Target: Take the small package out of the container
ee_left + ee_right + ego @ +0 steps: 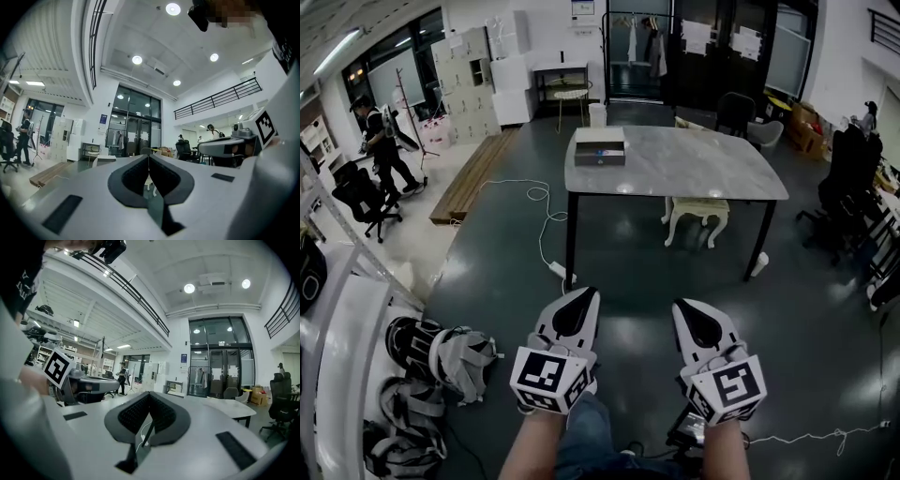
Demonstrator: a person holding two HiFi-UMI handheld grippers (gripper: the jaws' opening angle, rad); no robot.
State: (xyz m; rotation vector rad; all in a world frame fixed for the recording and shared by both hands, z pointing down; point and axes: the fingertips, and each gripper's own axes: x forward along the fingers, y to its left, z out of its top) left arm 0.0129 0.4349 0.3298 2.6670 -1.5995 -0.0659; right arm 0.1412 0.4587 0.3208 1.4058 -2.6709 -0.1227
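A: Two grippers, how are they standing?
B: The left gripper (581, 294) and right gripper (686, 306) are hovering level, jaws pressing together, gripping nothing.
A: The container (600, 148)?
B: Sitting on the table's (694, 164) left end, well apart from both; the small package isn't showing.

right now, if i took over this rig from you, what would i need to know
Left gripper: jaws together, nothing between them, held level out in front.
Right gripper: jaws together, empty, level beside the left one.
Container: on the far left corner of the grey table, well ahead across open floor; neither gripper is near it.
Small package: cannot be made out from here.
Done: nothing yet; the container is untouched.
Left: walk to the table, open a gripper, reach into the container, and lift the package out.
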